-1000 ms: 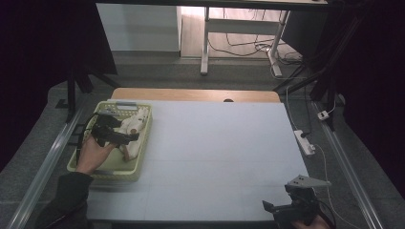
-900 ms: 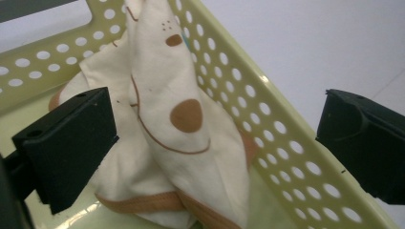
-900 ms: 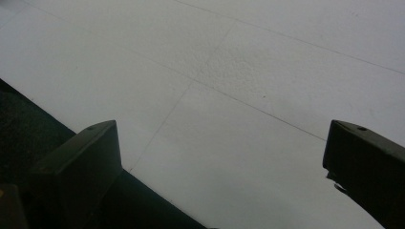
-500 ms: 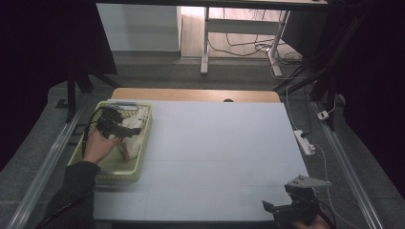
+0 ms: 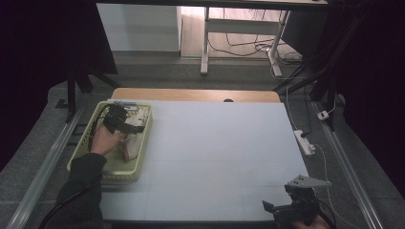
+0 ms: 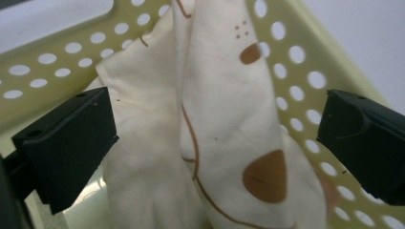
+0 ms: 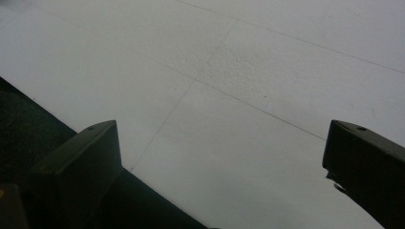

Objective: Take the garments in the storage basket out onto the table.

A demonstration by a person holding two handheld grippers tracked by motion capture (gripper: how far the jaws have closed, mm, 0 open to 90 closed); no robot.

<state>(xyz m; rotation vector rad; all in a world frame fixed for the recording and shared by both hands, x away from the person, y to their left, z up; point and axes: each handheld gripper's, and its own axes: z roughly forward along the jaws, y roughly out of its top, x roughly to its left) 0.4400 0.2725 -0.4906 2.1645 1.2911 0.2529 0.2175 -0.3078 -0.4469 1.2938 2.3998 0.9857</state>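
Note:
A cream cloth with brown spots and thin brown lines (image 6: 224,109) lies bunched in a pale green perforated basket (image 6: 305,71). My left gripper (image 6: 217,148) is open, with its black jaws standing wide on either side of the cloth's fold. From above, the basket (image 5: 119,175) sits at the table's left edge, and the left gripper (image 5: 133,130) is held low inside it over the cloth (image 5: 134,147). My right gripper (image 5: 267,207) rests at the table's front right. In its own view the right gripper (image 7: 219,167) is open, with bare white table (image 7: 248,71) between its jaws.
The white table top (image 5: 215,152) stretches wide between the basket and the right gripper. A power strip (image 5: 305,142) lies off the table's right side. The table's dark front edge (image 7: 43,119) runs just under the right gripper.
My left hand and gripper have shifted a little farther into the basket and to the right, over the cloth. The right gripper has stayed where it was.

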